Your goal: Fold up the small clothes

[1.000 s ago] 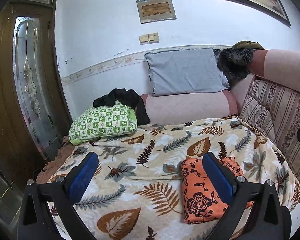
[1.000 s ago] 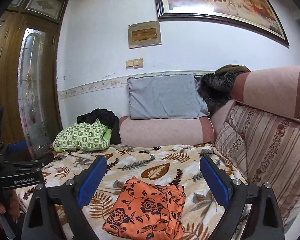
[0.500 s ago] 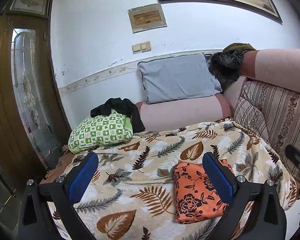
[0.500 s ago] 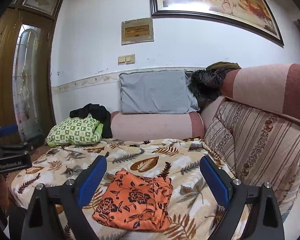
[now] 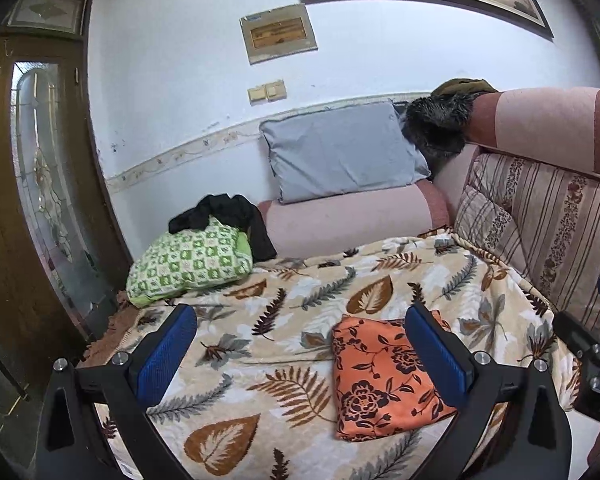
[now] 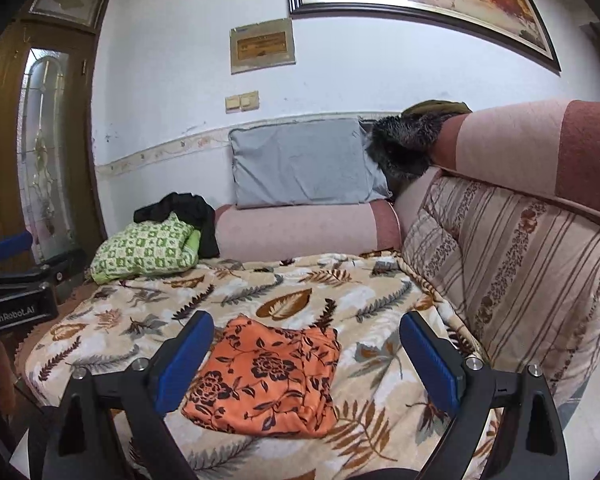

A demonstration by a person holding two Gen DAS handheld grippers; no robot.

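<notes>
both grippers, left gripper [image 5: 300,344] and right gripper [image 6: 306,354], hover spread above the folded orange garment [image 6: 266,378].

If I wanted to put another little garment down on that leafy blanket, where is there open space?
The widest bare stretch of the leaf-print blanket lies left of the folded orange floral cloth, in front of the green checked bundle. A narrower strip runs between the cloth and the striped sofa cushions. The back left corner is crowded: the bundle and black clothing.

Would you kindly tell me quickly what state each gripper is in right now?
Left gripper: open, holding nothing.
Right gripper: open, empty, above the folded orange floral cloth.
</notes>
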